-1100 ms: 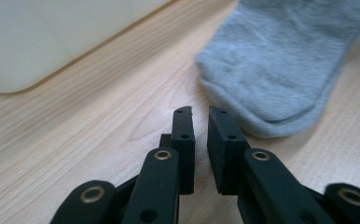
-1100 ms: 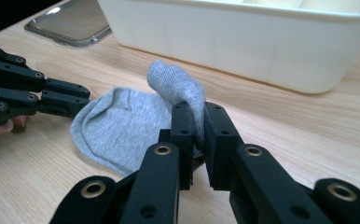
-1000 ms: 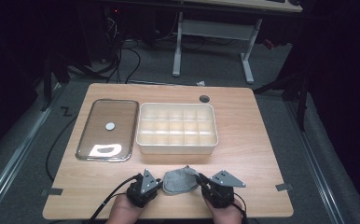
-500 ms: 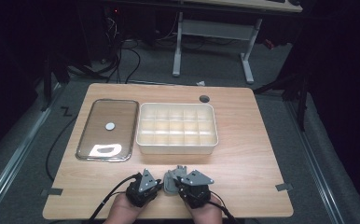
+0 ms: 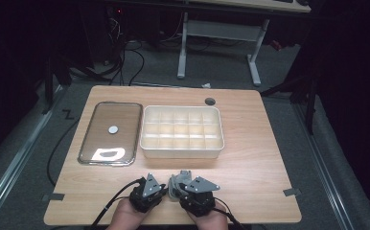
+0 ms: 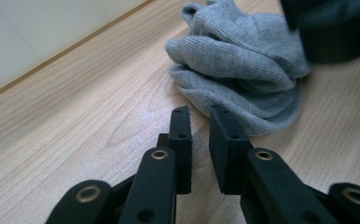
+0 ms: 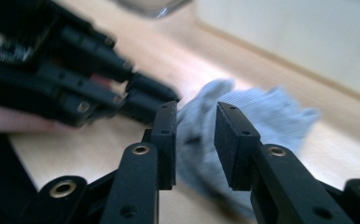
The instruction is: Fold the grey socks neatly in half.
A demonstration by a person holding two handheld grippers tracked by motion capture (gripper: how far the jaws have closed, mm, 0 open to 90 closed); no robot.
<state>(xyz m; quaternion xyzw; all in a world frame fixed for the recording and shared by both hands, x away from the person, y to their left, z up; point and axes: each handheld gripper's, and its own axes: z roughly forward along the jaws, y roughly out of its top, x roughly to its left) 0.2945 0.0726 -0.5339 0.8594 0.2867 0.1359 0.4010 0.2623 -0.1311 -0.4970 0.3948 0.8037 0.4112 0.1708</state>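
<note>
Two grippers: left gripper (image 5: pixel 160 188) and right gripper (image 5: pixel 177 188), side by side at the table's (image 5: pixel 264 158) near edge, a grey cloth (image 5: pixel 179 181) between them.
Change, cloth: one second ago it lies flat and spread between the two grippers; now it sits bunched into a small heap.
Change, right gripper: it has moved in toward the left one, gathering the cloth; its jaws have just been opening, and the cloth (image 7: pixel 243 112) lies beyond the tips, nothing pinched.
Change, left gripper: kept its place; jaws have just been opening a little, now a narrow gap, no cloth inside; the heap (image 6: pixel 238 70) lies just ahead of the tips.
Meaning for the work: judged a fold or gather just finished and let go; a fresh grip is likely needed before the cloth goes anywhere.
Other items: divided box (image 5: pixel 182 130) and clear lid (image 5: pixel 111 132), well apart from the cloth, untouched.
Hard to make out: right gripper view is blurred; in the high view the heap is partly covered by the right gripper; whether the cloth is a sock or a rag cannot be told.
</note>
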